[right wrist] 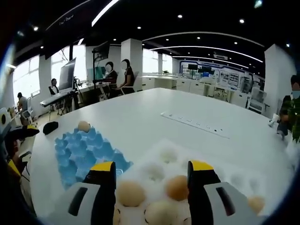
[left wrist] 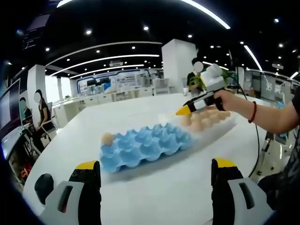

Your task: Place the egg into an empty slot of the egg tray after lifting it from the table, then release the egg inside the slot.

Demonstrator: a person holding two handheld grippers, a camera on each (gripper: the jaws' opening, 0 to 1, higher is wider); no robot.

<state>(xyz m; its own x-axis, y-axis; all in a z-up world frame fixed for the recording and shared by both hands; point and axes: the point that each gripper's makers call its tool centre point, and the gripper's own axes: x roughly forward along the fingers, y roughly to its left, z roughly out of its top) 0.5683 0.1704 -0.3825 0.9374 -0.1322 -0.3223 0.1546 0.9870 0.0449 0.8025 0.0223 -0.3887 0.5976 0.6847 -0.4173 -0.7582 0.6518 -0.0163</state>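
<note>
At the upper right of the left gripper view, a person's hand [left wrist: 224,99] holds the right claw [left wrist: 183,110] out over the white bench [left wrist: 140,187], its yellow-tipped jaws pointing toward the frame's left and slightly downward; a red band shows on the wrist behind it. The tips hang just above a clear tray [left wrist: 220,123] holding brown eggs [left wrist: 201,123], which lies touching the right end of the blue egg tray [left wrist: 145,147] in the middle of the frame. A single egg [left wrist: 107,138] sits in a slot at the blue tray's far left corner; the other blue slots show bare. The left claw [left wrist: 155,173] rises from the bottom edge, its two yellow-capped jaws spread wide with nothing between them, well short of the blue tray's near edge.

In the right gripper view, the right claw [right wrist: 151,172] stands released, jaws apart, directly over the clear tray [right wrist: 234,180] at the lower middle of the frame. Several brown eggs [right wrist: 177,187] lie below and between the jaws: one by the left jaw, one by the right jaw, one lower at the bottom edge. Whether either jaw touches an egg cannot be told. The blue egg tray [right wrist: 77,152] sits to the left of the claw, with the lone egg [right wrist: 84,125] at its far end, well apart from the jaws.
</note>
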